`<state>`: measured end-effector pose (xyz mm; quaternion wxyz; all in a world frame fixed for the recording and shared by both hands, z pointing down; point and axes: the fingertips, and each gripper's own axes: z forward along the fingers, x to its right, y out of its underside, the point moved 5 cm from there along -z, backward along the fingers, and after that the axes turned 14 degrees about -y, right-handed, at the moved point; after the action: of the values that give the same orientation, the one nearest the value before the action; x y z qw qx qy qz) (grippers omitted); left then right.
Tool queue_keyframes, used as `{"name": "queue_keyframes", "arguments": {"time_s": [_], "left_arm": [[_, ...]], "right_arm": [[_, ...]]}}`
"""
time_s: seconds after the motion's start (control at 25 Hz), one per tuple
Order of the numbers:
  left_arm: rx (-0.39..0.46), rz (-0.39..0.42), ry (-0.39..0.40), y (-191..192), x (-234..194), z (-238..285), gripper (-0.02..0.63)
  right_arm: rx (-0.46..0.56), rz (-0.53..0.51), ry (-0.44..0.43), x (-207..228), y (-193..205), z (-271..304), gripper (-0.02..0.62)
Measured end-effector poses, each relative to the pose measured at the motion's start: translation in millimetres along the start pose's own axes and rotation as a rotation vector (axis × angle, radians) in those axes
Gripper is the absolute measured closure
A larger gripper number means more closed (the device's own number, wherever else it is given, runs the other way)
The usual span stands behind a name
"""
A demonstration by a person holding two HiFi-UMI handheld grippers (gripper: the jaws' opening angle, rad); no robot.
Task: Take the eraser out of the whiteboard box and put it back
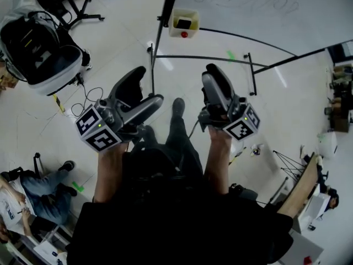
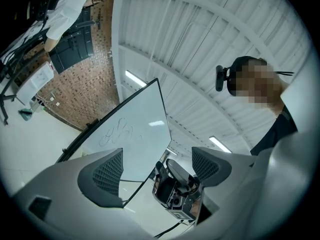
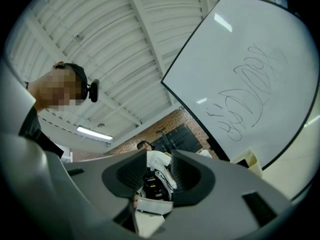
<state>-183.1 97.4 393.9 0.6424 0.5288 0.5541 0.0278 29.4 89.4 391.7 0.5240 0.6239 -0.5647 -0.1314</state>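
In the head view a cream whiteboard box point(image 1: 177, 31) hangs at the lower left corner of the whiteboard point(image 1: 265, 10); a black eraser point(image 1: 185, 22) lies in it. Both grippers are held side by side well short of the box, pointing toward it. My left gripper point(image 1: 144, 90) has its jaws wide apart and empty; in its own view point(image 2: 156, 168) only the other gripper shows beyond the gap. My right gripper point(image 1: 212, 76) also stands open, with a narrower gap point(image 3: 159, 176) that holds nothing. The box point(image 3: 248, 160) shows at the board's corner in the right gripper view.
The board's stand legs point(image 1: 204, 57) cross the floor ahead of the grippers. A black-and-white case point(image 1: 41, 51) lies at the upper left. A seated person point(image 1: 33, 186) is at the lower left, and a wooden table point(image 1: 300, 186) at the right.
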Motion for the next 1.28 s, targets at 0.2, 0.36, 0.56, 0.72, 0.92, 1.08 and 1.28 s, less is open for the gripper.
{"name": "queue_keyframes", "arguments": {"time_s": [0.2,0.36,0.56,0.72,0.92,1.08,1.28], "left_arm": [[-0.027,-0.016,0.055,7.6,12.5,-1.6,0.178],[-0.022,-0.032,0.081,12.7,21.3,0.1,0.178],[0.013,-0.04,0.081,16.4,26.1,-4.2,0.178],[0.047,-0.03,0.056,19.3,32.7,-13.0,0.178],[0.058,-0.008,0.033,35.5,58.3,-25.5,0.178],[0.056,0.005,0.024,57.4,89.3,-35.5,0.178],[0.063,0.032,0.019,75.3,125.0,-40.7,0.178]], "right_arm": [[-0.002,-0.046,0.033,-25.3,-5.8,-12.3,0.419],[-0.02,-0.058,0.039,-39.8,-12.9,-19.7,0.419],[-0.07,-0.063,0.024,-50.1,-16.3,-19.2,0.419],[-0.102,-0.055,-0.008,-60.8,-14.5,-19.5,0.419],[-0.098,-0.042,-0.06,-82.2,-14.8,-34.1,0.419],[-0.077,-0.04,-0.095,-104.7,-21.7,-57.2,0.419],[-0.049,-0.065,-0.142,-133.5,-38.9,-84.5,0.419]]}}
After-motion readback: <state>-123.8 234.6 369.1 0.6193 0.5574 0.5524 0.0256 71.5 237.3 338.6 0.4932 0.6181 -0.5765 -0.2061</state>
